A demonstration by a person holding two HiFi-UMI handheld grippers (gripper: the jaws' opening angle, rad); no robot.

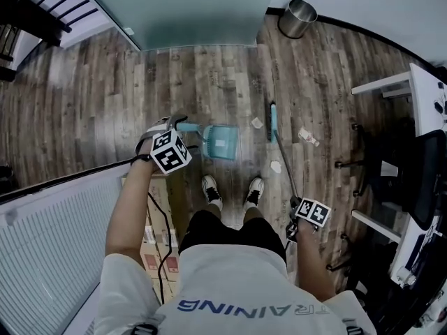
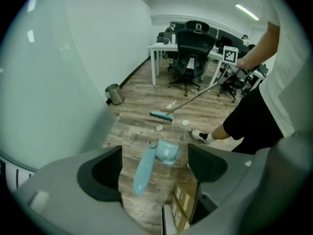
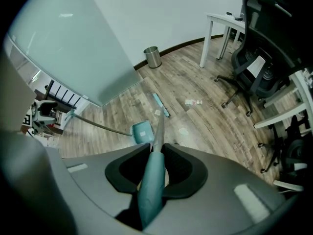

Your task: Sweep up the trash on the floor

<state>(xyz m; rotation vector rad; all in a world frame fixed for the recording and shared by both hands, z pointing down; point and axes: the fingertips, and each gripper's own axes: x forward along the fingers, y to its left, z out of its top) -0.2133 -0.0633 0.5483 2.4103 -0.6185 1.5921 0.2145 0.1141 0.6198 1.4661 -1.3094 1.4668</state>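
Teal plastic dustpan [image 1: 222, 142], woodgrain floor [image 1: 91, 96]

Dustpan [image 1: 222, 142]: pale teal. Broom [image 1: 272, 121]: teal head and grip, grey shaft. Floor [image 1: 84, 103]: brown wood-grain planks. Bin [image 1: 297, 17]: silver. Trash scraps [image 1: 276, 166]: white. Shoes [image 1: 211, 189]: white and black. Shorts [image 1: 223, 232]: black. Desk [image 1: 422, 96]: white.

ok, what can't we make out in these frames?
- Left tongs tips: head view, hidden under the marker cube.
- Floor scraps: too small in every view to identify.
- Bin contents: head view, too small to see inside.
- Box labels: left gripper view, blurred, cut off by the tongs.
- Broom head: right gripper view, partly behind the broom handle that the right tongs clamp.
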